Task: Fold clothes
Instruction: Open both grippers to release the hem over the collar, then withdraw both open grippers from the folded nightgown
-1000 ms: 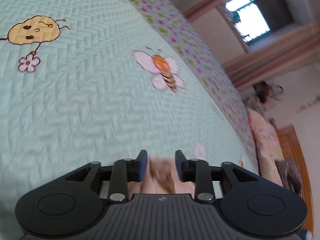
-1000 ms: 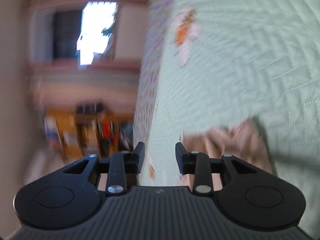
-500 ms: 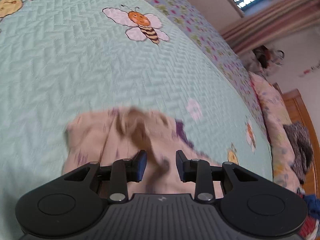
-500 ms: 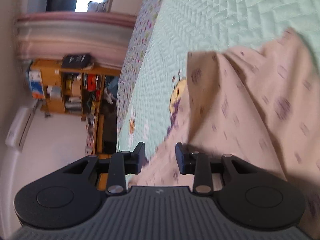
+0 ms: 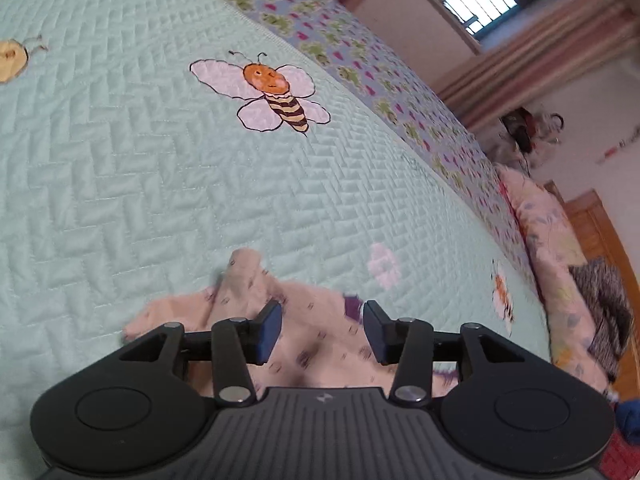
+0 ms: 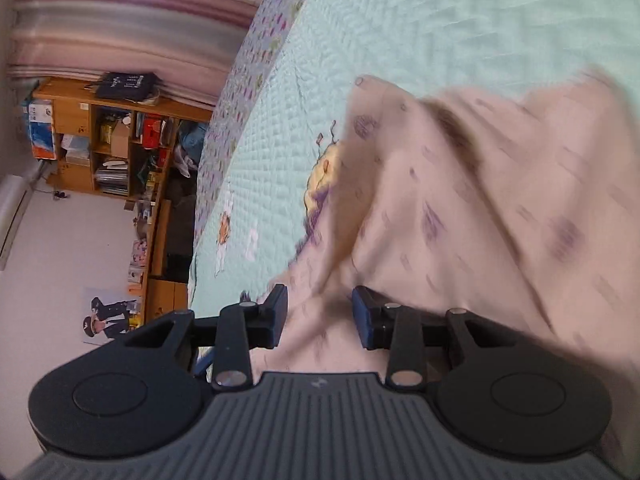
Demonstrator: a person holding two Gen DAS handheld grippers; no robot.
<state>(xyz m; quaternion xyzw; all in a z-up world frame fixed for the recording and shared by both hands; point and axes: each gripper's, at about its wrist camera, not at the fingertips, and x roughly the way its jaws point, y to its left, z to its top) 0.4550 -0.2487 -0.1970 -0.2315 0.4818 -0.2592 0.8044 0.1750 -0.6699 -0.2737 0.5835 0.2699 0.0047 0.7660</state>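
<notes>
A pink garment (image 5: 248, 280) with small purple marks lies crumpled on the mint quilted bedspread (image 5: 160, 160). My left gripper (image 5: 322, 332) hovers right over its near part, jaws apart, with cloth showing in the gap but not pinched. In the right wrist view the same garment (image 6: 480, 200) spreads in loose folds across the right half, blurred by motion. The right gripper (image 6: 320, 316) is open at the garment's edge, with the cloth running under and between its fingers.
An embroidered bee (image 5: 276, 96) marks the quilt beyond the garment. Pillows (image 5: 552, 232) and a wooden headboard (image 5: 592, 220) lie at the right. A floral border (image 6: 256, 64) edges the bed, with a cluttered bookshelf (image 6: 112, 140) beyond it.
The garment, bunched between the left fingers a second ago, now lies spread on the bed. Both grippers have swung over it, and the left jaws stand a little wider.
</notes>
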